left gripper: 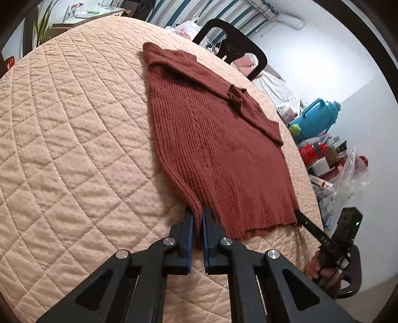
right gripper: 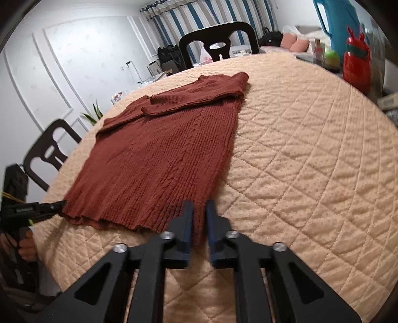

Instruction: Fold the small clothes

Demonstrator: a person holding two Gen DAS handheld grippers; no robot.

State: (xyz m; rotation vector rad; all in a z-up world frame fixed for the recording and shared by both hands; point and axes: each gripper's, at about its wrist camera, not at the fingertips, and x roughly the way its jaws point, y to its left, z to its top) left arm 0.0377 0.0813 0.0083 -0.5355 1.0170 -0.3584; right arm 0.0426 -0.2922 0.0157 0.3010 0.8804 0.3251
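— Under everything, a quilted peach cover. Beyond the far edge, a black chair and striped curtains.

— On the right, a blue jug among clutter.

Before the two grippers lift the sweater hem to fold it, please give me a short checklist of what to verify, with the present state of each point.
1. Left gripper shut on the near left hem corner of the sweater: ok.
2. Right gripper shut on the near right hem corner: ok.
3. Sleeves folded in across the upper body: ok.
4. Body lies flat on the quilted cover: ok, only small ripples along the hem.
5. Pads hold knit only, not the cover beneath: cannot tell.
6. Bare cover beyond the collar for the fold to land: ok.
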